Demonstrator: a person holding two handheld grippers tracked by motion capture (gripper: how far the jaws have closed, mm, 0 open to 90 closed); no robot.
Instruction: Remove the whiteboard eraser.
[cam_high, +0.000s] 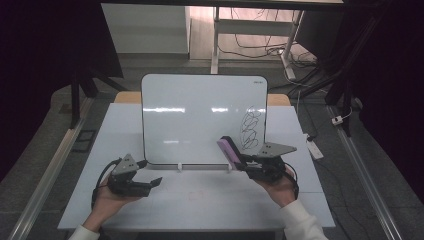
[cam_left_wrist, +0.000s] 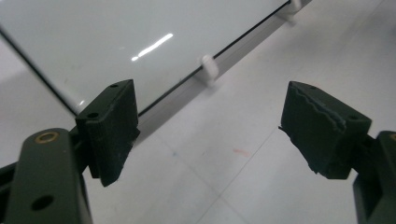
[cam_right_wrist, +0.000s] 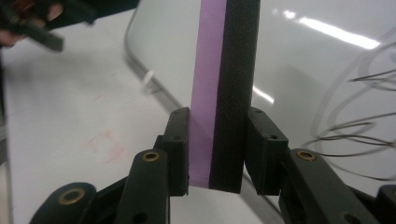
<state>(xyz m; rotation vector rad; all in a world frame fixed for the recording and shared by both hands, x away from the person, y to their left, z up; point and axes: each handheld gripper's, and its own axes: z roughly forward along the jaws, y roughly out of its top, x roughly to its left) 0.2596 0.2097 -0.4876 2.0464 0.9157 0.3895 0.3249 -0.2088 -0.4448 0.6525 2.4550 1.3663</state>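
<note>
Eraser (cam_right_wrist: 224, 93) top beyond frame edge

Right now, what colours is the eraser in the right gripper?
The eraser is purple on one side, black on the other; clearest in the right gripper view.

High view looks down the table; both gripper views sit close, sharing the whiteboard (cam_high: 200, 120).

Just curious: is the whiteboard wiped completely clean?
No, black scribbles remain on the right part of the whiteboard.
</note>
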